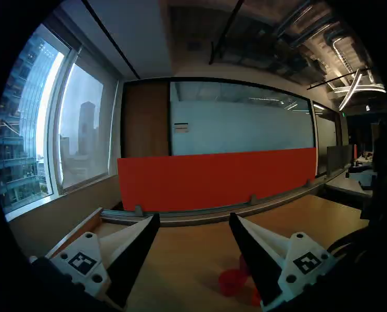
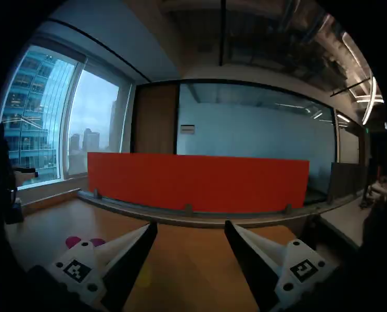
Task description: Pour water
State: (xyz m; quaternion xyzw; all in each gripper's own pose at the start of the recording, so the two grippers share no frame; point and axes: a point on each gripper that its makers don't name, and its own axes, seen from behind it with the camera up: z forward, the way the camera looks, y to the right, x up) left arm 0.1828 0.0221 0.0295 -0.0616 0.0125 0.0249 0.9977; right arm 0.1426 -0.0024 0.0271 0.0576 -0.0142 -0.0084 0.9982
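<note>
While hanging high above the wooden desk [image 1: 193, 270], looks like the very start of the job: nothing picked up, nothing poured. Can see the left gripper [image 1: 193, 216] with jaws spread wide and nothing between them. Same for the right gripper [image 2: 190, 223]: jaws wide apart, gripping nothing.

Can spot some small red cups [image 1: 232, 281] near, low down in the left gripper view, a bit right of the middle and partly hidden behind the right finger. Look round and bright red, like little plastic cups, bunched close together on the desk. Cannot count them for sure. Cannot see into them to check for water. Cannot pick out a jug or a bottle either.

In the right gripper view, can spot two pink round things [image 2: 73, 242] near, at the left, peeking over the left finger. Could be cup tops, but too hidden to tell.

Farther off, across the desk, a long red screen [image 1: 217, 179], and on the left a big window [image 1: 63, 130] looking out on tall towers.

Next, probably need to tip both grippers down to look at the desk, then move toward the cups. Must get one cup right between the open fingers before squeezing. Should squeeze softly, to keep from squashing or knocking it over. Should keep it standing straight until over the other cup, then tilt slowly.
</note>
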